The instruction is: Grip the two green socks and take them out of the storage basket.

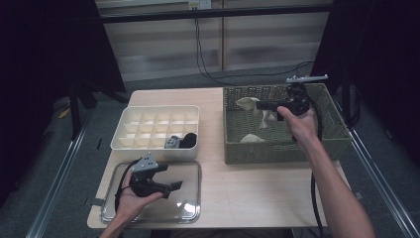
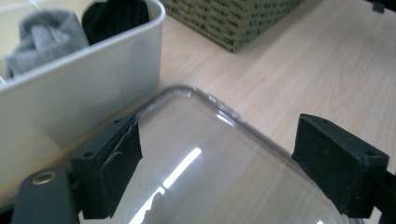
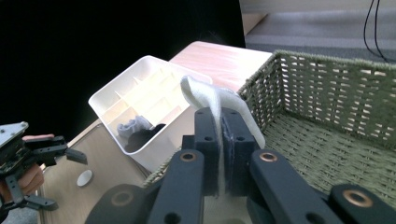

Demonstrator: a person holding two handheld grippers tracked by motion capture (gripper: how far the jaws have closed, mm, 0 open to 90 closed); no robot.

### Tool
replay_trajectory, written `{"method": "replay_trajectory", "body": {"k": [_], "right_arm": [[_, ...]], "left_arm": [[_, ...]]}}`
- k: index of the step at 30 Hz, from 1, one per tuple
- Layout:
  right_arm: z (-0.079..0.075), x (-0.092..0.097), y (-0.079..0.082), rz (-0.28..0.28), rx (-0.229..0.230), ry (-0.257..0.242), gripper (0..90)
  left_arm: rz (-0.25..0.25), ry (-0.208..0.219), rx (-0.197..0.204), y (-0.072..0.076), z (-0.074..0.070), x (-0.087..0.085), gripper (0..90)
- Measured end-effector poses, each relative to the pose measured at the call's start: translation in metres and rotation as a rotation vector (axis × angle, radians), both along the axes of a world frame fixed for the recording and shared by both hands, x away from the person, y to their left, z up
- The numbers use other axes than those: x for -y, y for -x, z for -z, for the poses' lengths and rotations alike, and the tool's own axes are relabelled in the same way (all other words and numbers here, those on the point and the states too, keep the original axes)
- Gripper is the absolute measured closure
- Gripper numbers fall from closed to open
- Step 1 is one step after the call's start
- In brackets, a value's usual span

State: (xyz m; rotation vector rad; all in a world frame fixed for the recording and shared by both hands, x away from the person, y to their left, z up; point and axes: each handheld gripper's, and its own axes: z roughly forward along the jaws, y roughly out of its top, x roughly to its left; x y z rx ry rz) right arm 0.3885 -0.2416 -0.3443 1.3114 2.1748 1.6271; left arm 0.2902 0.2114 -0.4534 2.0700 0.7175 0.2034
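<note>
nearest the lens is the clear lid [image 1: 188, 171] lying flat on the table [image 1: 247, 193], w/ the left gripper [image 1: 174, 186] parked over it, jaws spread and nothing between them. it's idle, so the job's on the other side. the right gripper [image 1: 261, 105] is up over the wicker basket [image 1: 277, 148], jaws pressed together on a white sock [image 1: 266, 118] that hangs off them; in the right gripper view the sock [image 3: 212, 100] sticks up past the pads, pinched near one end. two more pale socks lie in the basket. looks like the step is carrying this one to the white divider box [image 1: 124, 141], where a grey sock [image 1: 172, 142] and a black sock [image 1: 188, 141] already fill cells in the near row. to do it well i'd say: lift enough that the dangling end clears the basket rim, since the weave could snag it; keep the pinch firm, go steady so it doesn't swing; pick an empty cell beside the filled ones, lower till most of the sock is inside the walls, then release. the loose tail prob needs a tuck so it doesn't drape into the next cell.
</note>
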Motion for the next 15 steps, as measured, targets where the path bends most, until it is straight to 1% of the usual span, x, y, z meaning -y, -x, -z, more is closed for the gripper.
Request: {"method": "replay_trajectory", "body": {"k": [1,2,3,5,6,9,13,15], "right_arm": [[-0.001,0.000,0.001,-0.003,0.003,-0.006,86.3],[-0.003,0.000,0.003,-0.006,0.009,-0.010,86.3],[-0.004,0.000,0.005,-0.008,0.013,-0.014,86.3],[-0.007,-0.001,0.009,-0.016,0.016,-0.019,86.3],[-0.008,-0.001,0.010,-0.012,0.015,-0.019,86.4],[-0.010,-0.001,0.014,-0.014,0.020,-0.028,86.4],[-0.015,-0.001,0.020,0.002,0.010,-0.021,86.5],[-0.017,0.000,0.023,0.003,0.018,-0.021,86.6]], "left_arm": [[-0.007,0.015,0.007,-0.001,-0.001,0.002,15.1],[-0.003,0.018,0.011,-0.003,-0.001,0.003,15.4],[0.001,0.021,0.005,-0.005,-0.001,0.005,15.4],[0.013,0.014,0.008,-0.005,-0.001,0.010,15.3],[0.025,0.017,0.007,-0.005,-0.001,0.013,15.3],[0.048,-0.004,0.019,-0.001,-0.002,0.017,15.5],[0.059,-0.004,0.003,0.000,0.002,0.018,15.8],[0.056,-0.007,-0.009,-0.002,0.004,0.019,16.0]]}}
